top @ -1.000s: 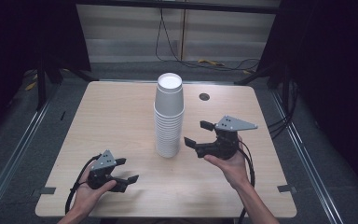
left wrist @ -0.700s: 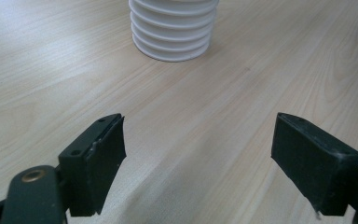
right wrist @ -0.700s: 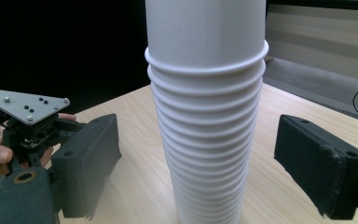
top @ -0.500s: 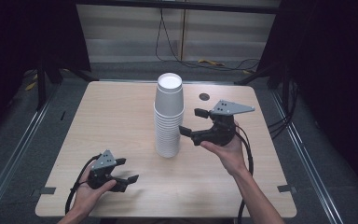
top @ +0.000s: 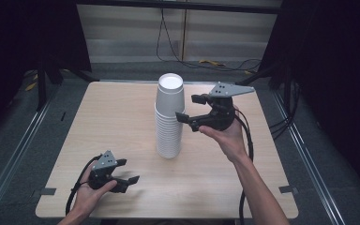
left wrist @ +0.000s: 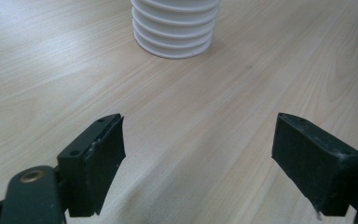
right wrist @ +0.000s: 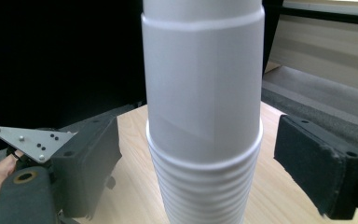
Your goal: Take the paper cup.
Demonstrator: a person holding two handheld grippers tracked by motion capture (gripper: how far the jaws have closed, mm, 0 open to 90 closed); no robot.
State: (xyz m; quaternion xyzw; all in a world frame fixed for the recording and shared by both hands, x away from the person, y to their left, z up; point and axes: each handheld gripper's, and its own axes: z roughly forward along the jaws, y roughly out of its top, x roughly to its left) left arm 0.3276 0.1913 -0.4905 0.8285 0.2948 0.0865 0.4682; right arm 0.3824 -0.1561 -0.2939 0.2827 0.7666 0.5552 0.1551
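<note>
Right gripper [top: 188,108], jaws apart, flanks the top cup [top: 169,94] of the cup stack [top: 168,129], not yet gripped; left gripper [top: 125,171] rests open nearby.

We see a pale wooden table [top: 122,126] with rounded corners, standing on a grey floor [top: 9,140]; a stack of white paper cups [top: 168,126] stands upright on it near the middle; our left gripper [top: 124,173] rests on its near left part.
</note>
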